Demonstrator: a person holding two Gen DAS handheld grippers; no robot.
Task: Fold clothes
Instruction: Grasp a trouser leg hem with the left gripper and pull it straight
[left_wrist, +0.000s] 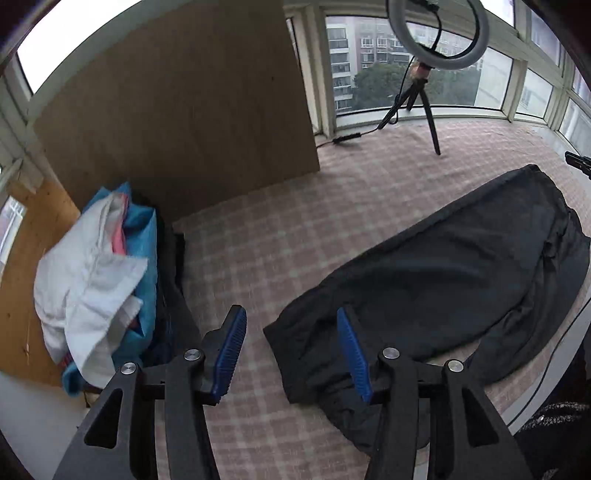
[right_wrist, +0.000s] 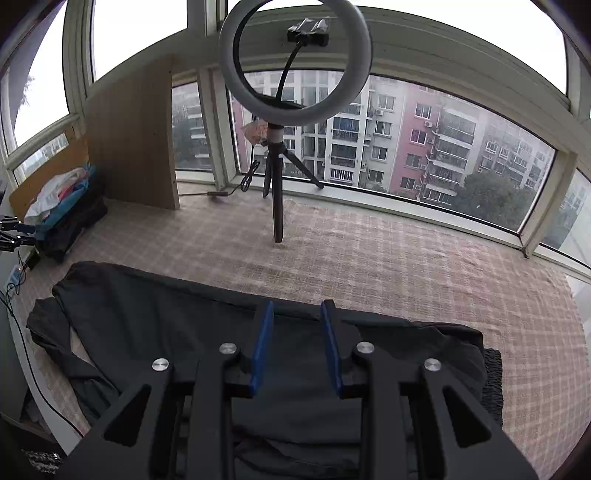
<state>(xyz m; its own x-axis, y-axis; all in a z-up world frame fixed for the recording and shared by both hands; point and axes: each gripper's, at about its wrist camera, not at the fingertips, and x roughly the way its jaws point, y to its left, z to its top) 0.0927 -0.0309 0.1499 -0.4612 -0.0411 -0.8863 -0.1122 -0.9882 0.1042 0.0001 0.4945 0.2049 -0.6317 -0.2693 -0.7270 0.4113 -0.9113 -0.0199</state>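
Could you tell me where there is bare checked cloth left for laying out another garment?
The widest free patch lies between the black garment, the ring light tripod and the window sill. A narrower strip runs between the garment and the clothes pile. It is crowded beside the wooden board, where the pile sits.

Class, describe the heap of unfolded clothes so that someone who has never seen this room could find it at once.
Start at the tall wooden board leaning against the windows at the far left of the checked mat. The heap of clothes sits just left of the board's foot. Unlike the black garment spread flat on the mat, it is a crumpled mound, white on top over blue and pink.
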